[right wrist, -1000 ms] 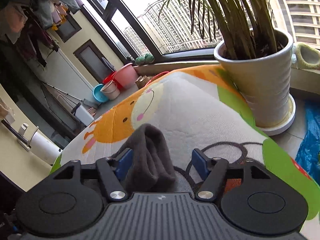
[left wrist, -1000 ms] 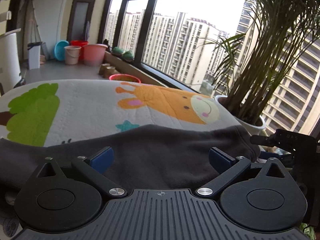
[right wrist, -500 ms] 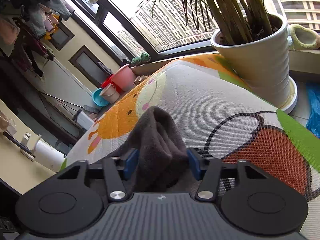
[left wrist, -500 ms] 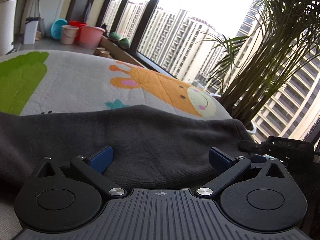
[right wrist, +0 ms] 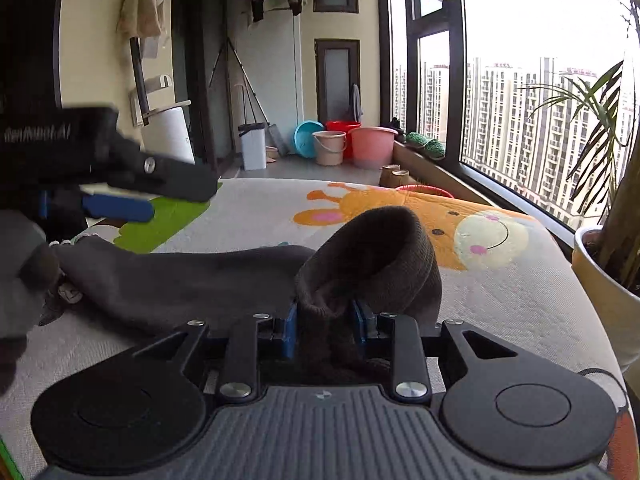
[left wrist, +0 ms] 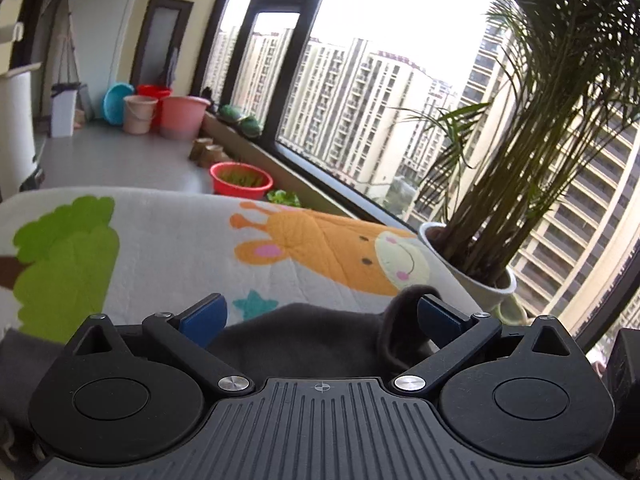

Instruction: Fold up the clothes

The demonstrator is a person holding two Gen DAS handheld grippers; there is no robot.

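A dark grey garment [right wrist: 180, 276] lies stretched across the cartoon-print mat [right wrist: 500, 292]. Its ribbed end [right wrist: 376, 248] bulges up out of my right gripper [right wrist: 326, 324], whose blue pads are closing and press on the cloth from both sides. In the left wrist view my left gripper [left wrist: 320, 314] stands open, jaws wide apart, just above the garment [left wrist: 312, 344]; a curled fold of cloth [left wrist: 400, 312] rests beside its right pad. In the right wrist view one finger of the left gripper [right wrist: 176, 182] hovers over the garment's far left end.
A potted palm [left wrist: 472, 276] in a white pot [right wrist: 600, 280] stands at the mat's right edge by the window. Pink and red buckets [right wrist: 372, 146], a blue basin and a white bin [right wrist: 254, 146] stand at the back. A red basin [left wrist: 240, 178] sits just beyond the mat.
My right gripper closed on the garment's end, rolled level and swung left, away from the plant pot. My left gripper stayed open and drew back, so less cloth lies before it.
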